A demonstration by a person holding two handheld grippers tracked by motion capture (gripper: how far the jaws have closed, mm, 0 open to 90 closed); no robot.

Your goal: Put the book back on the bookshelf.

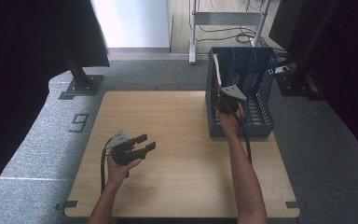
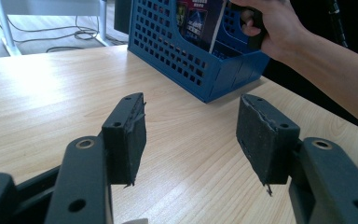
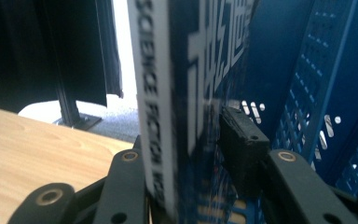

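- Blue plastic makes up the one perforated file rack (image 1: 261, 100) on your worktop (image 1: 182, 158); it stands at the far right edge, with upright dividers inside
- One book (image 3: 177, 93) stands upright in the rack's left compartment, near the rack's front end; its white spine carries dark lettering, its cover is dark blue
- Two grippers are in your hands; your right gripper (image 1: 223, 100) sits at the rack with the book between its jaws; the jaws stand slightly parted, and the right pad shows a gap to the cover
- Your left gripper (image 1: 144, 142) hovers over the near left part of the worktop, well apart from the rack; its jaws stand wide, nothing between them
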